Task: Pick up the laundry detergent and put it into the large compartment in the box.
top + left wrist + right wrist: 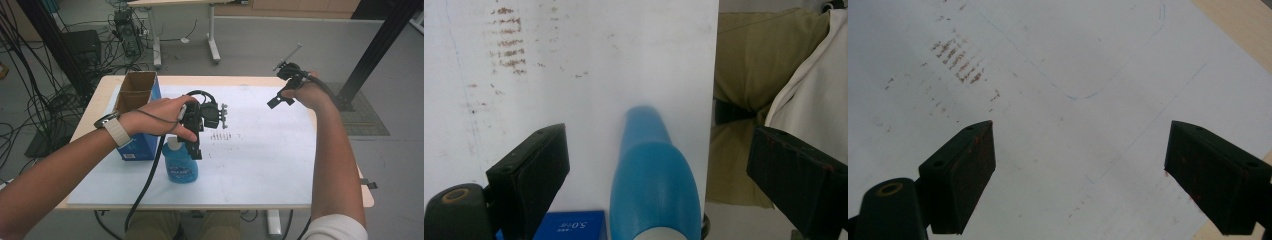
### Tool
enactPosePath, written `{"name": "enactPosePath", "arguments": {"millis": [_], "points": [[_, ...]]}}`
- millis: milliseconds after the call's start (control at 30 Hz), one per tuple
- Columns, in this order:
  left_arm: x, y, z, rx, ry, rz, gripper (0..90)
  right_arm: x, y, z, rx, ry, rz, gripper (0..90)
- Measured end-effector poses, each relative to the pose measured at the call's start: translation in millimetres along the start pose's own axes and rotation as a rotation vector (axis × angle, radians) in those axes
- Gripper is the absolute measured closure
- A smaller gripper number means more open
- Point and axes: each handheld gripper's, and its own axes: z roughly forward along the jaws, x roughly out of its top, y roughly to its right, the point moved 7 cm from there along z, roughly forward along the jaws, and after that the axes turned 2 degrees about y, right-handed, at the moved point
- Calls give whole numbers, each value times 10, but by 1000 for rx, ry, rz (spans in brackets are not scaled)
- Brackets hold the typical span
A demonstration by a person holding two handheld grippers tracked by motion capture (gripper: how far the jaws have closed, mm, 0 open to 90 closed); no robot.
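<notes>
A blue bottle [180, 165] is standing upright on the white sheet [260, 150] covering the surface, toward the near left corner. Its long axis is running vertically, its pale cap end pointing up toward the gripper above it. In the left gripper view the bottle [654, 185] is appearing foreshortened from above, its body stretching away toward the sheet, close beside the sheet's near edge.

The left gripper [196, 145] is hovering directly over the bottle, held by the person's left hand [165, 117] and pointing down. Its jaws are standing wide apart, one on each side of the bottle with clear gaps, so neither pad is pressing on it.

The right gripper [280, 100] is being held raised near the far right corner of the surface, well apart from the bottle. Its jaws are also standing wide, with nothing between them but bare sheet.

A blue cardboard box [137, 117], open at the top, is standing just beside the bottle on its left, against the left edge of the sheet. A patch of small brown marks [220, 136] is lying on the sheet to the right of the left gripper. The gripper's black cable [147, 185] is trailing past the bottle and off the near edge.
</notes>
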Motion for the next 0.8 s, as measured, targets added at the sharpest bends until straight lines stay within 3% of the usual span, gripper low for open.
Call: {"name": "enactPosePath", "arguments": {"millis": [800], "points": [[-9, 36, -51, -1, -3, 6, 104, -36, -48, -31, -8, 10, 3, 130]]}}
